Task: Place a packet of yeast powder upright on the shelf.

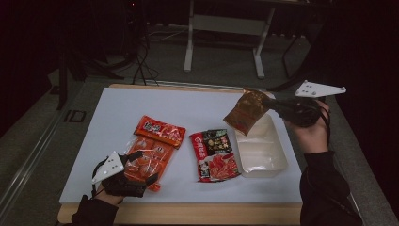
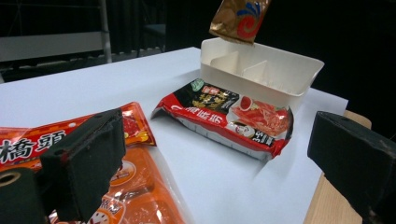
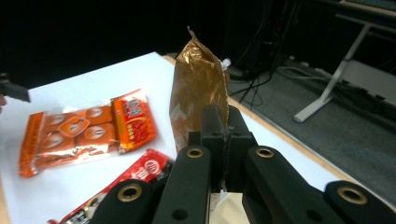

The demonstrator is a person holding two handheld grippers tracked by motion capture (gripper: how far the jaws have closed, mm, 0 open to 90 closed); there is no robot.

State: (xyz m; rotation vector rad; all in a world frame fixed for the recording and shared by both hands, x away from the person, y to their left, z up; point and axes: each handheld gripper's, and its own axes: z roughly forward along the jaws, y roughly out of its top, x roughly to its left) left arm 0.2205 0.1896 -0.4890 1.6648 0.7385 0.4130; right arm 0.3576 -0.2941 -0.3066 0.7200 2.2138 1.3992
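My right gripper (image 1: 269, 104) (image 3: 224, 127) is shut on the edge of a gold-brown snack packet (image 1: 244, 112) (image 3: 198, 91) and holds it in the air over the far end of a white divided container (image 1: 261, 153) (image 2: 261, 70). The gold-brown packet (image 2: 238, 18) hangs just above the container's rim. My left gripper (image 1: 146, 181) (image 2: 219, 163) is open, low at the near left of the board, over the near end of a large orange snack pack (image 1: 148, 160) (image 2: 135, 196). Nothing is between its jaws.
A red noodle packet (image 1: 214, 155) (image 2: 224, 116) lies against the container's left side. A smaller orange-red packet (image 1: 160, 131) (image 3: 133, 119) lies on the far end of the orange pack. Everything rests on a white board (image 1: 117, 113) on a wooden table (image 1: 188, 214). Desk legs stand behind.
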